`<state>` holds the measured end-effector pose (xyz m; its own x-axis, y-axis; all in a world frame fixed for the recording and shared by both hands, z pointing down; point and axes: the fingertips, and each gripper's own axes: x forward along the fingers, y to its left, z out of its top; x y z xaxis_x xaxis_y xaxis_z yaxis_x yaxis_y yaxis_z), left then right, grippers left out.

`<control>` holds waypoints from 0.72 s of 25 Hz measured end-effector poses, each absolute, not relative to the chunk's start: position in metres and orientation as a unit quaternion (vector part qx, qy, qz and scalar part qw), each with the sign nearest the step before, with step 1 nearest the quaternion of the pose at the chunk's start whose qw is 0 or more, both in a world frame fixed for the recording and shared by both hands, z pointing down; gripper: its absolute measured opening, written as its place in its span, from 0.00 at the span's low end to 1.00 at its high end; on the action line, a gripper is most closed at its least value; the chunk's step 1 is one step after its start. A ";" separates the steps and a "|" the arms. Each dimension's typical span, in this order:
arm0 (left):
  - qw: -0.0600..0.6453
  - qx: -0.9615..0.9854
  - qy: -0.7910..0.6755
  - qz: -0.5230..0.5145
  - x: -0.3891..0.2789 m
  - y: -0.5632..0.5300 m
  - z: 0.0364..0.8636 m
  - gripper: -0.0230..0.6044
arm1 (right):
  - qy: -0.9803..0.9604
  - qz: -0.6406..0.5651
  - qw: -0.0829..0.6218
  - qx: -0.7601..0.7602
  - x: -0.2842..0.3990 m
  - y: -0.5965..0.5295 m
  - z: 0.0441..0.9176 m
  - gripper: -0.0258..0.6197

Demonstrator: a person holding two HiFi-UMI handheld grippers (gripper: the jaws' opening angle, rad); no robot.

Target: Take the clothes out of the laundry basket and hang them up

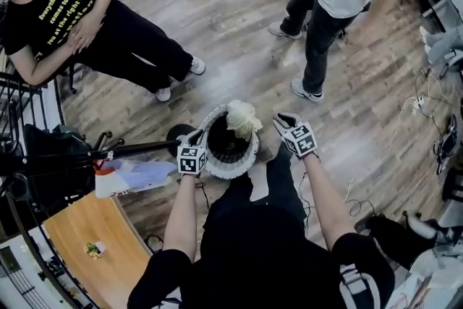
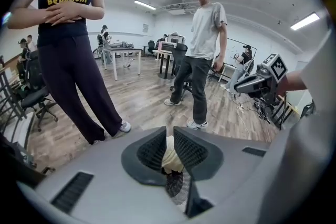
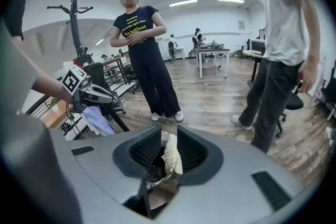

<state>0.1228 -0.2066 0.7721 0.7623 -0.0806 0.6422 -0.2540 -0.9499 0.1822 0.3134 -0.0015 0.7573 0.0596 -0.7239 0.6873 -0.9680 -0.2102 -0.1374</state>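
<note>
The white mesh laundry basket [image 1: 217, 168] stands on the floor before me. A cream garment [image 1: 242, 118] is bunched at the basket's far rim. My left hand-held gripper [image 2: 170, 132], at the basket's left rim, has its jaws nearly together, with the garment showing in the slit; I cannot tell whether they pinch it. My right hand-held gripper [image 3: 169, 132], just right of the basket, has its jaws partly apart and clamps nothing.

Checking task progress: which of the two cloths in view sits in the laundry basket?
The cream garment, bunched up at the basket's far rim. The pale blue cloth is outside it, off to the basket's left in the head view.
</note>
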 end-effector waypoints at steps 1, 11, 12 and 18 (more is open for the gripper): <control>0.132 0.929 -0.094 0.333 0.126 -0.207 0.773 0.13 | -0.606 0.331 0.187 0.699 0.317 -0.004 0.759 0.20; 0.142 0.918 -0.119 0.351 0.150 -0.187 0.807 0.13 | -0.658 0.335 0.234 0.632 0.342 -0.020 0.798 0.20; 0.142 0.916 -0.119 0.355 0.152 -0.184 0.812 0.13 | -0.662 0.337 0.237 0.626 0.343 -0.020 0.805 0.20; 0.146 0.909 -0.115 0.374 0.160 -0.164 0.848 0.13 | -0.680 0.350 0.253 0.593 0.346 -0.018 0.855 0.21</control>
